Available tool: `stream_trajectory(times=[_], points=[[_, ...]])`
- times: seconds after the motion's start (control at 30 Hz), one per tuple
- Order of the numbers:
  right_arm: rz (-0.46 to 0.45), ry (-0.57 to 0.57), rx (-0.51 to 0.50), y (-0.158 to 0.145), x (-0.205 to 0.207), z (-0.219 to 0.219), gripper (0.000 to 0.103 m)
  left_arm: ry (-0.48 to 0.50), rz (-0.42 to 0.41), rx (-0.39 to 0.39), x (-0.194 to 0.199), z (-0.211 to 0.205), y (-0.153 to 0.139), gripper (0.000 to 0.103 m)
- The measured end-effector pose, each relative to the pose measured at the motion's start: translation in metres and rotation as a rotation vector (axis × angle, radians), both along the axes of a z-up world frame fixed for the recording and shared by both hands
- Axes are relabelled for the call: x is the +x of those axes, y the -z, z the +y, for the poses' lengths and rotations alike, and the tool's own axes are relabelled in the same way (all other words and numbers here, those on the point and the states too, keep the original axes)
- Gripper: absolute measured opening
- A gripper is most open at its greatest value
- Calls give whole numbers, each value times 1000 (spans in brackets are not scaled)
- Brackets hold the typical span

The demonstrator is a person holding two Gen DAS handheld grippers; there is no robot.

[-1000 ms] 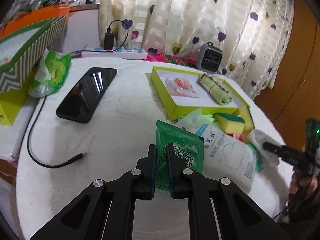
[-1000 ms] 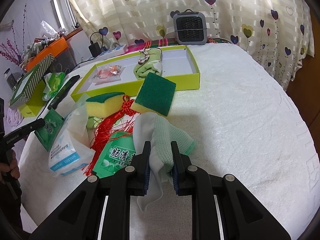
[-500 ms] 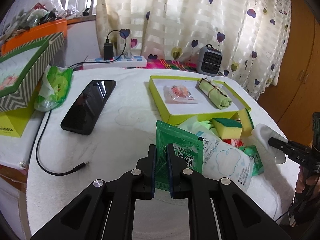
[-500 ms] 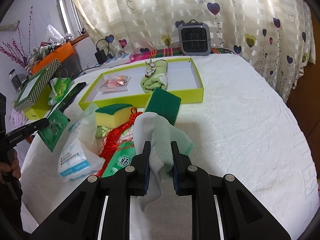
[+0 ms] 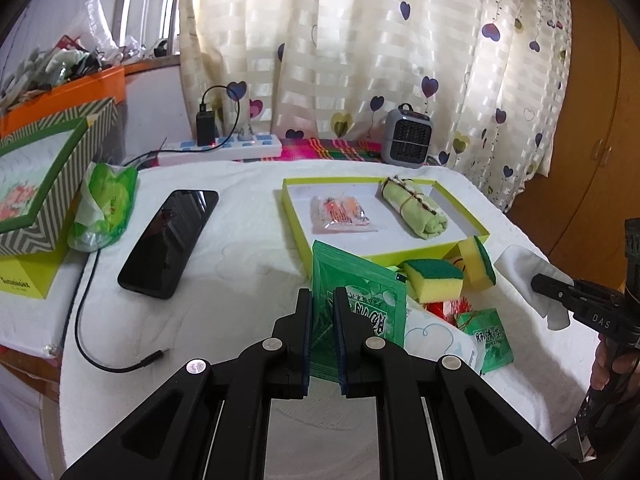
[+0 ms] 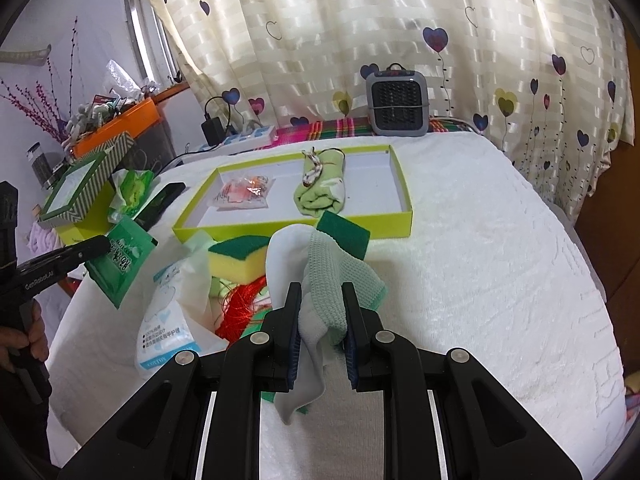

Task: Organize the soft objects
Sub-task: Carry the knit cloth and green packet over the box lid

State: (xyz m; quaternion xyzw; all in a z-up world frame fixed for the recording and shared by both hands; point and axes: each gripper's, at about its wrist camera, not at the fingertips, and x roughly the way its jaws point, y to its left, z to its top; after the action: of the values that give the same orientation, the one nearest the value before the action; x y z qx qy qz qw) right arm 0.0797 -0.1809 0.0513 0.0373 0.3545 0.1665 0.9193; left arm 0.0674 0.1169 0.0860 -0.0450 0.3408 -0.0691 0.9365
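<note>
My left gripper (image 5: pixel 321 296) is shut on a green foil packet (image 5: pixel 352 312) and holds it lifted above the white table; the packet also shows in the right wrist view (image 6: pixel 120 262). My right gripper (image 6: pixel 320 292) is shut on a white and mint-green cloth (image 6: pixel 324 280), lifted in front of the yellow-green tray (image 6: pixel 400 222). The tray (image 5: pixel 298 224) holds a rolled green towel (image 5: pixel 416 210) and a clear bag with orange contents (image 5: pixel 340 216). Two yellow-green sponges (image 5: pixel 434 280), a white tissue pack (image 6: pixel 168 328), red tassels (image 6: pixel 240 312) and a second green packet (image 5: pixel 488 338) lie in front of it.
A black phone (image 5: pixel 168 240) and a black cable (image 5: pixel 92 344) lie on the left. A green plastic bag (image 5: pixel 104 208), striped box (image 5: pixel 36 188), power strip (image 5: pixel 224 148) and small grey heater (image 5: pixel 408 140) stand at the back. The table's edge falls away at right.
Both grippers have risen with their loads: the green packet and the cloth sit higher above the table. The view has pulled back from the pile.
</note>
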Motion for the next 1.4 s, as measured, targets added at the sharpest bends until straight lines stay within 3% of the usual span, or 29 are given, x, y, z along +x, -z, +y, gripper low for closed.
stream_trajectory(times=[0.37,0.73,1.13,1.4], points=[[-27,-12,5,-11,7,1,19,9,-25,-3,11,-6,-13,10],[-57,-26,18,-30,35,1,19,34,-27,-7,52,-15,-24,10],[-68,-26,9,-47,87,-4,19,49,-5,6,108,-27,-23,10],[-19,13,-15,-33,139,-8,19,70,28,1,153,-39,-10,10]])
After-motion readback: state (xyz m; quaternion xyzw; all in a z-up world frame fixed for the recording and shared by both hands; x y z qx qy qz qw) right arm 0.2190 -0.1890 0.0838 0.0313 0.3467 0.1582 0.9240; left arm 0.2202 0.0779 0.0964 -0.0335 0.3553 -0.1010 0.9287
